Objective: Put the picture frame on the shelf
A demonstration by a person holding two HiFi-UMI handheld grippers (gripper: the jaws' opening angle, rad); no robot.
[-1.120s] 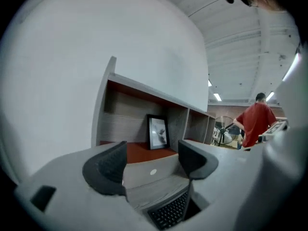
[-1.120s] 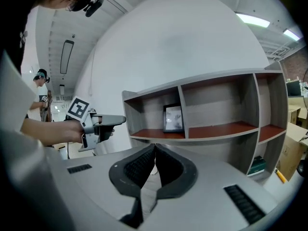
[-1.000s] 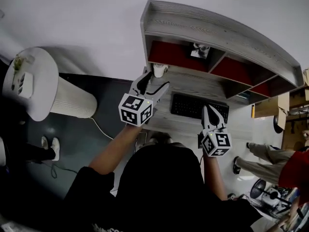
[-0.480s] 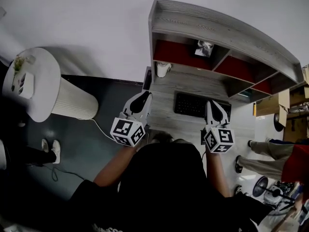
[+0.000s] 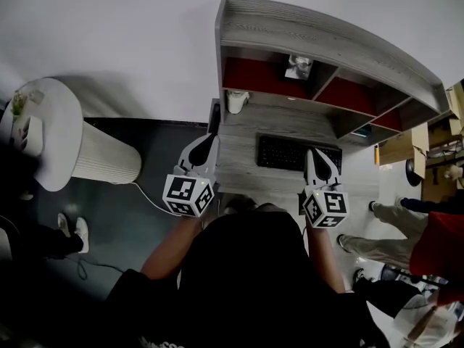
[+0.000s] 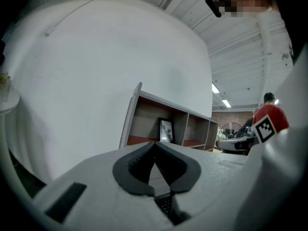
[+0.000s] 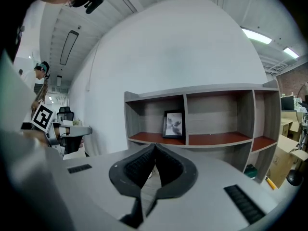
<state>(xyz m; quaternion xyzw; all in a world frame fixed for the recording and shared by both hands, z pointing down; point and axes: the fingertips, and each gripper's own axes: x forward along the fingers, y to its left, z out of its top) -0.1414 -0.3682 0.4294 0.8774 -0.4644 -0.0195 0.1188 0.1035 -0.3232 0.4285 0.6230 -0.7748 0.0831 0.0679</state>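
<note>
The black picture frame stands upright in the left compartment of the grey shelf, on its red board. It also shows in the left gripper view and the right gripper view. My left gripper is over the desk's left edge, well short of the shelf, its jaws shut with nothing between them. My right gripper hangs over the keyboard's right end, its jaws also shut and empty. Neither gripper touches the frame.
A black keyboard lies on the grey desk under the shelf. A white cup stands at the desk's back left. A round white table is far left. People stand at the right, by cardboard boxes.
My left gripper has drawn back from near the cup and shelf toward the person, and its jaws have gone from open to shut. The right gripper has hardly moved.
</note>
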